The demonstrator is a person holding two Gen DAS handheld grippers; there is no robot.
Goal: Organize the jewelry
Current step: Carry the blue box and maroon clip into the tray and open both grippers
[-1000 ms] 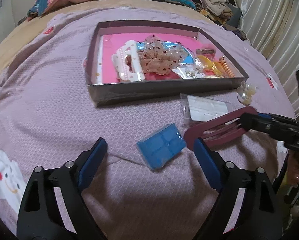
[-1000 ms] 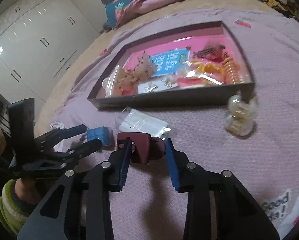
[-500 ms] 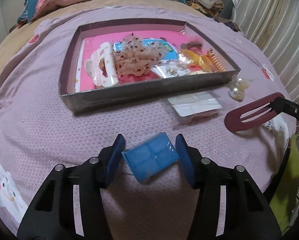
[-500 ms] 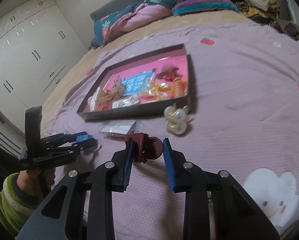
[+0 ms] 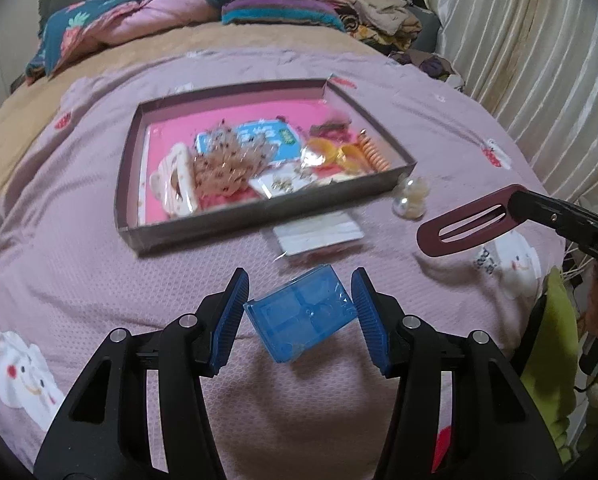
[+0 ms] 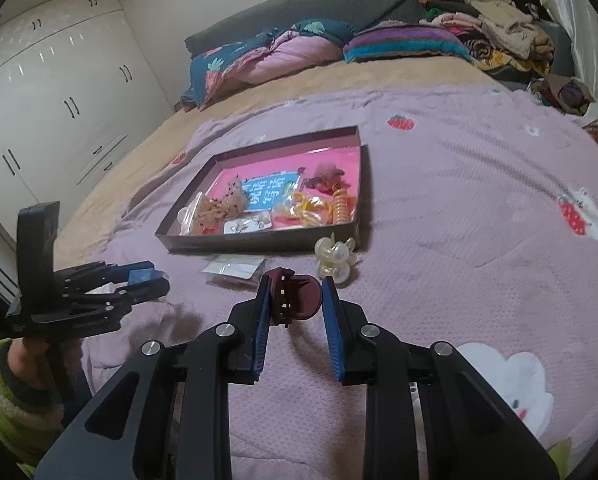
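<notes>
My left gripper (image 5: 299, 316) is shut on a small blue plastic box (image 5: 301, 317) and holds it tilted above the purple blanket. My right gripper (image 6: 295, 312) is shut on a maroon hair claw clip (image 6: 295, 298), which also shows in the left wrist view (image 5: 465, 226), lifted off the bed. A brown tray (image 5: 259, 216) with a pink floor holds a scrunchie (image 5: 227, 164), a white claw clip (image 5: 173, 186), yellow and orange pieces and small packets. It also shows in the right wrist view (image 6: 259, 242).
A pearl-like clip (image 5: 411, 198) lies by the tray's near right corner; it also shows in the right wrist view (image 6: 335, 260). A clear packet (image 5: 319, 234) lies in front of the tray. Pillows and folded clothes (image 5: 259, 8) line the far end. A curtain (image 5: 539, 40) hangs at the right.
My left gripper closed on the blue box and lifted it off the blanket. My right gripper rose and drew back from the tray with the maroon clip.
</notes>
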